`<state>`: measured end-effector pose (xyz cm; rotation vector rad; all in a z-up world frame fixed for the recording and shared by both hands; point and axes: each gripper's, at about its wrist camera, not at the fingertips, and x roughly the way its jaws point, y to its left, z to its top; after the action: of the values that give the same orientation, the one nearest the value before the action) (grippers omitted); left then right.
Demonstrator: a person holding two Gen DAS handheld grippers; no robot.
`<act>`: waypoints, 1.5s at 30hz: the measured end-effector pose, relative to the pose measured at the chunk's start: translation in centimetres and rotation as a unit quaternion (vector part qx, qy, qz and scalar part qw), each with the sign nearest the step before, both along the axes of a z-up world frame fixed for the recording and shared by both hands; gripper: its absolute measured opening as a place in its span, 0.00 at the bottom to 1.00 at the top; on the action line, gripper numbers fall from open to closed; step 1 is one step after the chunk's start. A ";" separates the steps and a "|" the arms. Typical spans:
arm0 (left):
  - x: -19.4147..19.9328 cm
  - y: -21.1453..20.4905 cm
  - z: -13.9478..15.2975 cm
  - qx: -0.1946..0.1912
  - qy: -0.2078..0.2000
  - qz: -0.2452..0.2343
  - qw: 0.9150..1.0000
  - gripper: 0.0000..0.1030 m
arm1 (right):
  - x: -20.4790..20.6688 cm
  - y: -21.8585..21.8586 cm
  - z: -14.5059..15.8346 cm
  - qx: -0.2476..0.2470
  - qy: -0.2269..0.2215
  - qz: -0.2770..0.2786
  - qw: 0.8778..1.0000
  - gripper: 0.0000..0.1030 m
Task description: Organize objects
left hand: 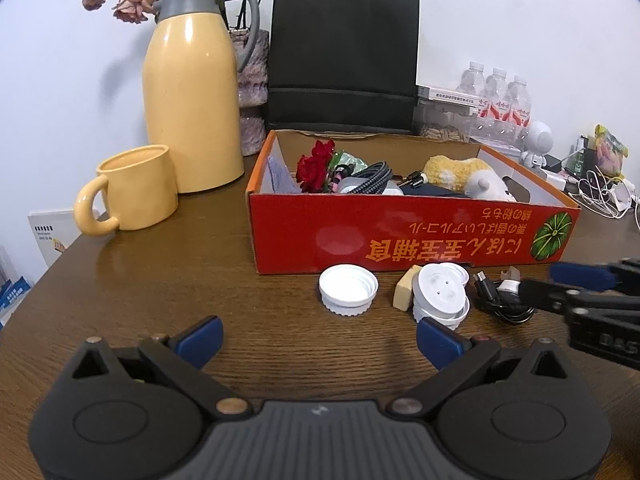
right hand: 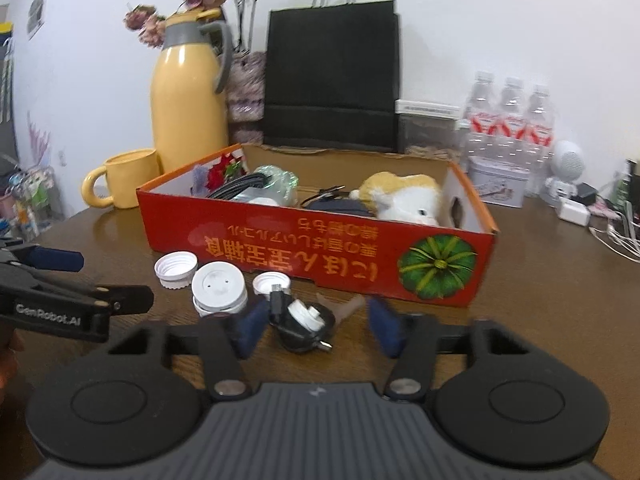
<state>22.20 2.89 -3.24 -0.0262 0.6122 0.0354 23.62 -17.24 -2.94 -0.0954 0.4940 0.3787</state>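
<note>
coiled cable [right hand: 301,326] between right gripper [right hand: 316,330] fingers

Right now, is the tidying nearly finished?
Partly. The red box already holds a plush toy, a red flower and cables. The right claw straddles the black cable bundle, not yet gripping. The white caps and tan block still wait on the table.

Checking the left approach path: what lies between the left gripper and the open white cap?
Nothing: bare table runs from the left gripper, jaws open, to the cap, as the left wrist view shows.
</note>
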 end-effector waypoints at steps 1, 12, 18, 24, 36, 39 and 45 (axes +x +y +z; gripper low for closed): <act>0.0 0.0 0.0 -0.002 0.001 0.000 1.000 1.00 | 0.4 0.3 -0.1 -0.005 0.005 0.005 1.000 0.35; 0.1 0.2 -0.1 -0.007 0.005 0.001 1.000 1.00 | 1.1 0.4 -0.6 0.008 0.010 0.019 1.000 0.09; 0.3 0.5 -0.2 -0.009 0.008 0.011 1.000 1.00 | -0.9 -2.8 1.1 0.108 -0.032 0.001 0.994 0.09; 1.5 0.6 -0.4 0.000 0.015 0.021 1.000 1.00 | -1.6 -4.0 1.5 0.126 -0.042 -0.014 0.991 0.09; 5.9 -0.2 -1.3 0.045 0.027 0.015 0.998 0.96 | -1.4 -3.9 1.2 0.123 -0.038 -0.022 0.991 0.09; 6.3 0.2 -1.3 0.023 0.023 0.002 0.999 0.77 | -1.3 -3.8 1.2 0.121 -0.036 -0.021 0.992 0.09; 5.4 0.2 -0.9 -0.012 0.017 -0.030 0.999 0.38 | -1.3 -3.8 1.0 0.118 -0.034 -0.021 0.992 0.09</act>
<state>27.65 3.09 -4.10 -0.0313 0.6467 -0.0293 22.35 -21.00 -1.89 0.1316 0.3800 0.3885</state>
